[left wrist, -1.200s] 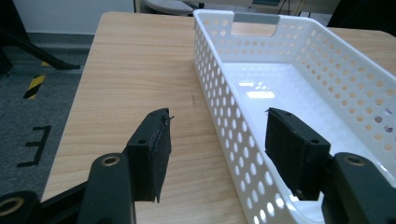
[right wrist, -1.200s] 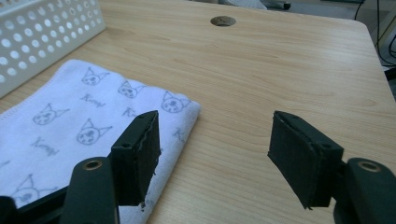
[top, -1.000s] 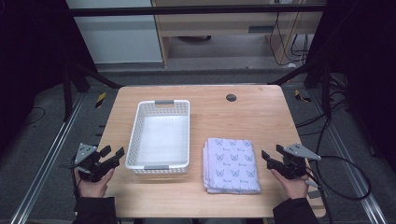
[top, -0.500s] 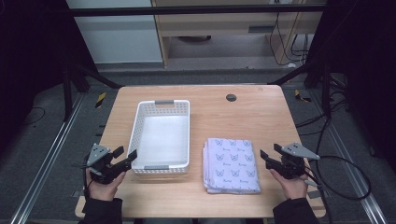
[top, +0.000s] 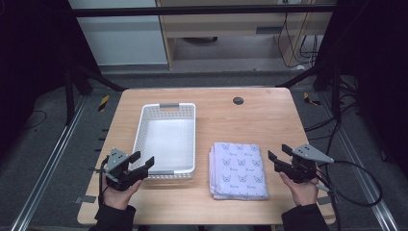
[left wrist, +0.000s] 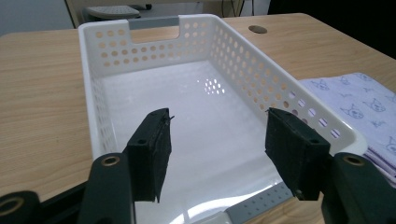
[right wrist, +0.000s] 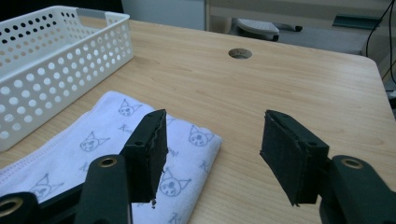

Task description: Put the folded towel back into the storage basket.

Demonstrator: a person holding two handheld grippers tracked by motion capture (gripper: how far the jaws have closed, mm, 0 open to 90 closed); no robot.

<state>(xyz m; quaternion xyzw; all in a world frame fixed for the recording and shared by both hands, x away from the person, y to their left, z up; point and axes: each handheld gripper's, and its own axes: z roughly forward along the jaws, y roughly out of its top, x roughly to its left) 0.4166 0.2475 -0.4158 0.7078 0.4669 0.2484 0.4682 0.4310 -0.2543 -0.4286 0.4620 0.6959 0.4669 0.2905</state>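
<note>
A white perforated basket stands empty on the left half of the wooden table. Beside it to the right lies a folded lilac towel stack printed with small cat faces. My left gripper is open at the basket's near left corner; in the left gripper view its jaws frame the basket's inside, with the towels at right. My right gripper is open just right of the towels. Its jaws have just been closing slightly with nothing between them, above the towel corner and bare wood.
A round cable hole sits near the table's far edge. A black cable loops off the right gripper over the table's right edge. Metal rails and dark frame posts flank the table. The basket is far left in the right gripper view.
My left gripper has moved right, from the table's left edge to the basket's near left corner. The right hand has stayed almost in place.
</note>
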